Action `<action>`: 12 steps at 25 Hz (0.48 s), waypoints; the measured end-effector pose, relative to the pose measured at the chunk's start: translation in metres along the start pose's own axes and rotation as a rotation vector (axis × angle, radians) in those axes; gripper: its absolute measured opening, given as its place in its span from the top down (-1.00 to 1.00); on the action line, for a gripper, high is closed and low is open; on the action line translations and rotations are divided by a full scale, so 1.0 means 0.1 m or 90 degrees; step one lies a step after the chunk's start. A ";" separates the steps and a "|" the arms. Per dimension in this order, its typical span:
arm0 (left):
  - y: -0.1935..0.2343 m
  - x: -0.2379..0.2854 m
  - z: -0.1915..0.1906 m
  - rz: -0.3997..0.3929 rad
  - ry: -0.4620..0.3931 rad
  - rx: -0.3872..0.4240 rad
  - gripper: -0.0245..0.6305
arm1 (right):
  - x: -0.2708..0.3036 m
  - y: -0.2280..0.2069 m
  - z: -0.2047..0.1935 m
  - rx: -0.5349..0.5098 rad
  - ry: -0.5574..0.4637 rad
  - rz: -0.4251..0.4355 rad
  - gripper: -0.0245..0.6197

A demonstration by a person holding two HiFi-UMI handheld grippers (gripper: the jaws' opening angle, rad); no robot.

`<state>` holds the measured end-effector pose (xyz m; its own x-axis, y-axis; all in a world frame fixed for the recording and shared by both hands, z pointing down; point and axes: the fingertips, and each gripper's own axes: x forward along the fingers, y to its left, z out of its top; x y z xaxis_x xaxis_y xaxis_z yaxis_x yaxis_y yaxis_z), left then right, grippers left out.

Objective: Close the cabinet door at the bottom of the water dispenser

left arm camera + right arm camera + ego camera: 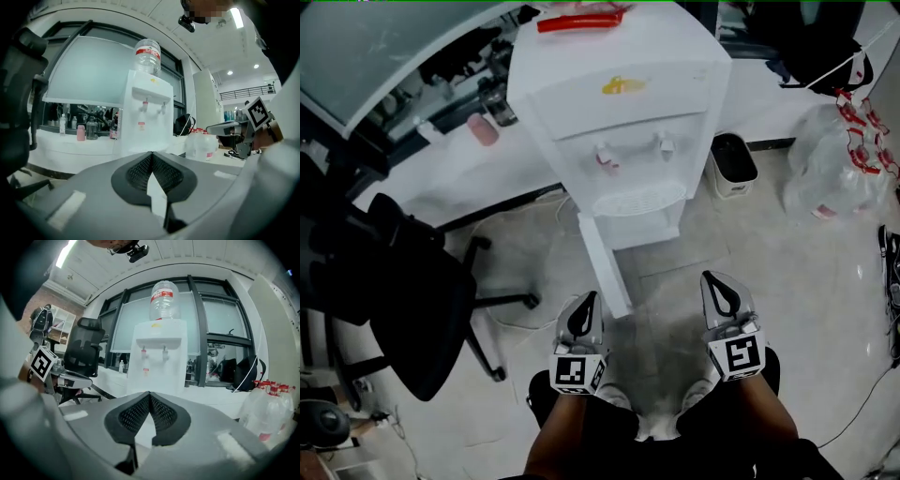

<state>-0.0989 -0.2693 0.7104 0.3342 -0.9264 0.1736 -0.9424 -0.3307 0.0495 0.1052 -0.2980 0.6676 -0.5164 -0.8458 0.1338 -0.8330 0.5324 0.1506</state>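
Holding left gripper (584, 312), right gripper (723, 292) pinched together, empty, near open cabinet door (605, 264).
Risking slipping off its thin edge.

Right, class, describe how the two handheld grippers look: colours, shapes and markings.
The left gripper and the right gripper look alike. Each has a pale grey body with two broad fingers that taper to a point. The inner faces are lined with black pads that have a dimpled, mesh-like texture. Behind the fingers, each gripper carries a white cube printed with black square markers.
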 end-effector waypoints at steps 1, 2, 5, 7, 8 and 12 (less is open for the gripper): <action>0.03 0.02 -0.15 0.001 -0.001 -0.004 0.87 | 0.03 0.03 -0.13 0.000 -0.003 0.001 0.91; 0.06 0.03 -0.30 0.000 -0.010 -0.004 0.87 | 0.07 0.06 -0.23 -0.006 -0.008 0.005 0.91; 0.16 0.05 -0.62 0.002 -0.038 0.011 0.87 | 0.18 0.16 -0.43 -0.044 -0.023 0.026 0.91; 0.23 0.06 -0.78 0.004 -0.036 0.015 0.87 | 0.25 0.21 -0.53 -0.058 -0.032 0.035 0.91; 0.24 0.06 -0.86 0.005 -0.032 0.018 0.87 | 0.27 0.24 -0.59 -0.060 -0.035 0.038 0.91; 0.21 0.04 -1.01 0.015 -0.019 0.032 0.87 | 0.30 0.29 -0.82 -0.013 -0.024 0.029 0.91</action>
<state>-0.1184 -0.2618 0.8116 0.3135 -0.9386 0.1444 -0.9483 -0.3174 -0.0042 0.0824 -0.3051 0.7564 -0.5610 -0.8213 0.1033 -0.8047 0.5704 0.1645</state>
